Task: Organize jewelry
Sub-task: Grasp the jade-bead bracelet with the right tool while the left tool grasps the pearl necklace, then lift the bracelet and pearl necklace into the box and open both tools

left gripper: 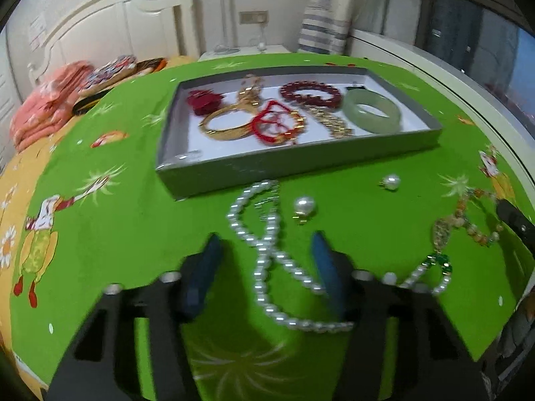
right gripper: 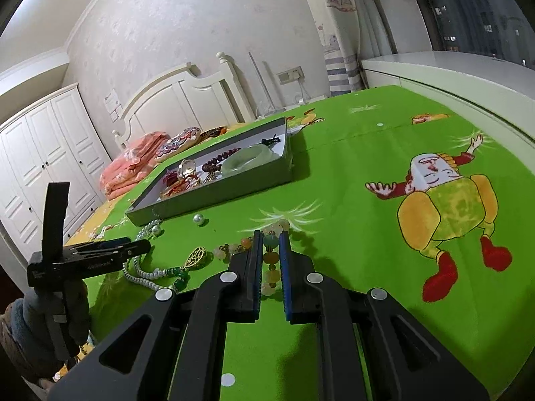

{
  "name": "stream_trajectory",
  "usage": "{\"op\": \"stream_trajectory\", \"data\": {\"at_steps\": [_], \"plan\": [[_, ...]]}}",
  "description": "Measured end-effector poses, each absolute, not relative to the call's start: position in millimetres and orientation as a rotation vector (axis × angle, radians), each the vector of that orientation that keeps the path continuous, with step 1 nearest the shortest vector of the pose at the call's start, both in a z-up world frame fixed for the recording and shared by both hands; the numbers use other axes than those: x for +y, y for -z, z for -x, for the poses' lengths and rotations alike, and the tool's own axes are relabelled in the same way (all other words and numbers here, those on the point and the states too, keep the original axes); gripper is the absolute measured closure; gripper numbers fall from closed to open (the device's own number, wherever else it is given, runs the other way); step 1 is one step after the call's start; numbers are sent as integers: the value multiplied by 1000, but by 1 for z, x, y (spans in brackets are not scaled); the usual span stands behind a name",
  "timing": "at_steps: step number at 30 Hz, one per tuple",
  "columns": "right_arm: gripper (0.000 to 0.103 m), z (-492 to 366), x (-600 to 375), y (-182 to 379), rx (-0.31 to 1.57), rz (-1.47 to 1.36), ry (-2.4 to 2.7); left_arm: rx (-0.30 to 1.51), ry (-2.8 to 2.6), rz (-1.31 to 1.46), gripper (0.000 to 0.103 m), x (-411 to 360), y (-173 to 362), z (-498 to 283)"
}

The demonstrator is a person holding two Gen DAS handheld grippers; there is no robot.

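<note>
My pearl necklace lies looped on the bed before the grey tray; the coloured bead bracelet sits clamped in my right gripper.

Indoor overhead light, motion blur (left view), fisheye-warped edges.

A home bedroom: a white headboard, a panelled wardrobe, folded pink bedding and a cartoon-printed green bedsheet show it.

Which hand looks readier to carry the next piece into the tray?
Probably right: the right gripper is shut on the coloured bead bracelet; the left gripper only straddles the pearl necklace.
</note>
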State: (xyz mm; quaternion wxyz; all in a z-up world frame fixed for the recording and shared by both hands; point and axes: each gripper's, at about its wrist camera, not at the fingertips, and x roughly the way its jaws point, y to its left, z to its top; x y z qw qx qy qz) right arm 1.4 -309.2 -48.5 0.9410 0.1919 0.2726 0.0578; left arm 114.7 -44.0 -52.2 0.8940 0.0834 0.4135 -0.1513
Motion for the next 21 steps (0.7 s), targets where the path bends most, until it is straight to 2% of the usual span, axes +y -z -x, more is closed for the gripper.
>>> {"op": "stream_trajectory", "data": {"at_steps": [6,13,21], "plan": [[91,2,-311,47,557,-388,-110,803,356,-230,95,-52,54,-96],[91,4,-308,47,568,-375,-105,794,379,-164,95,-28,49,-78],[91,9,-291,21,515,-323,-130,658,370,-183,95,-16,11,-55]]}}
